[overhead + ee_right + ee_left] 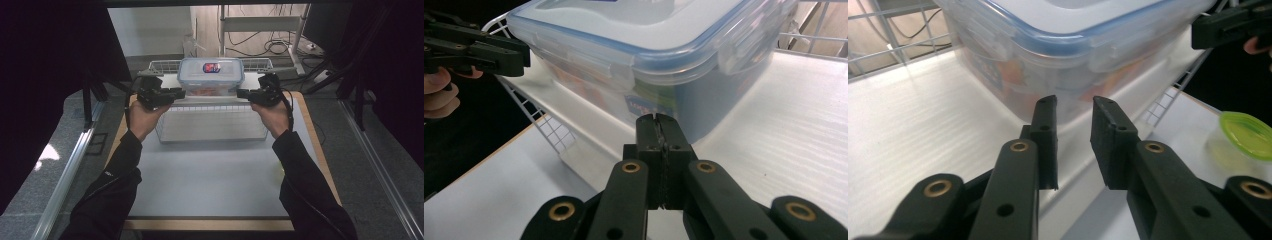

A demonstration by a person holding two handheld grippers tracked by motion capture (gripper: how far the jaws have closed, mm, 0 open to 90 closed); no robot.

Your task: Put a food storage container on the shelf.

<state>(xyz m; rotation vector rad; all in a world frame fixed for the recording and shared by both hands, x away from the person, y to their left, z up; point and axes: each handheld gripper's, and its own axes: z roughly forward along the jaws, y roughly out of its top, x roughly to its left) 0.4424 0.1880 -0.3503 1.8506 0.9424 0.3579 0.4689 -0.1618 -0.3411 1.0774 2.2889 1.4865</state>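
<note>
A clear plastic box [211, 75] with a blue-rimmed clip lid stands on a white board at the back of the table, with orange contents showing dimly through its wall. My left gripper [175, 93] is level with the box's left side, its jaws apart and empty, just short of the box [1073, 50]. My right gripper [243, 93] is at the box's right side. In the right gripper view the jaws [657, 120] are pressed together with nothing between them, close to a corner of the box [649, 45].
A wire basket [212, 125] sits right in front of the box, and a wire rack [165, 65] stands behind it. A small tub with a green lid [1245, 135] lies on the white table top [210, 175]. Dark curtains hang on both sides.
</note>
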